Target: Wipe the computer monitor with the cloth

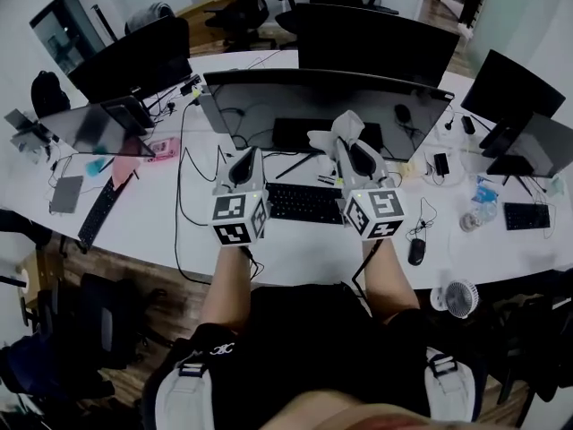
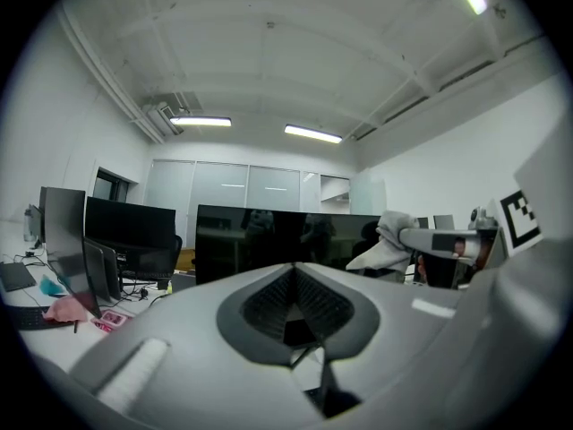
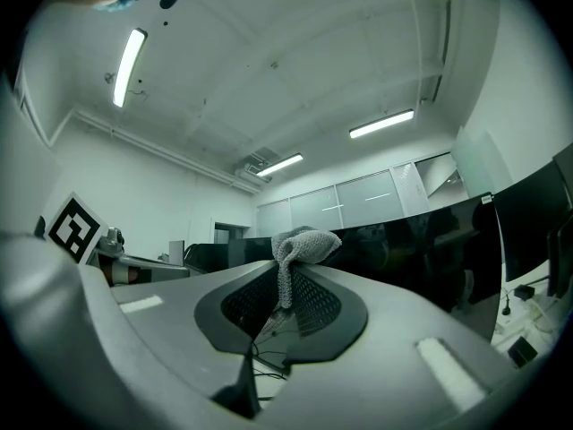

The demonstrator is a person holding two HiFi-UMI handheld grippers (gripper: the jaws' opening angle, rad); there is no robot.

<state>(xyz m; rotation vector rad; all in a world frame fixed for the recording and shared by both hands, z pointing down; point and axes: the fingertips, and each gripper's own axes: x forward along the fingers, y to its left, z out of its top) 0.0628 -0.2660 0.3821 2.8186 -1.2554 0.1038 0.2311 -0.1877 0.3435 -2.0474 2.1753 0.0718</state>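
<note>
A wide dark monitor (image 1: 331, 106) stands across the white desk (image 1: 295, 249) in front of me. My right gripper (image 1: 343, 141) is shut on a pale grey cloth (image 1: 346, 124), which it holds up just before the screen's lower middle. In the right gripper view the cloth (image 3: 300, 245) bunches above the closed jaws (image 3: 285, 276), with the monitor (image 3: 403, 240) behind. My left gripper (image 1: 252, 153) hovers to the left at about the same height, shut and holding nothing. Its own view shows the closed tips (image 2: 294, 267), the monitor (image 2: 269, 245) ahead and the cloth (image 2: 385, 240) at right.
A black keyboard (image 1: 304, 202) lies under the grippers, with a mouse (image 1: 416, 251) and a small fan (image 1: 458, 298) to the right. Other monitors (image 1: 134, 56) ring the desk, cables trail at left, and a phone (image 1: 440, 164) leans near the screen's right end.
</note>
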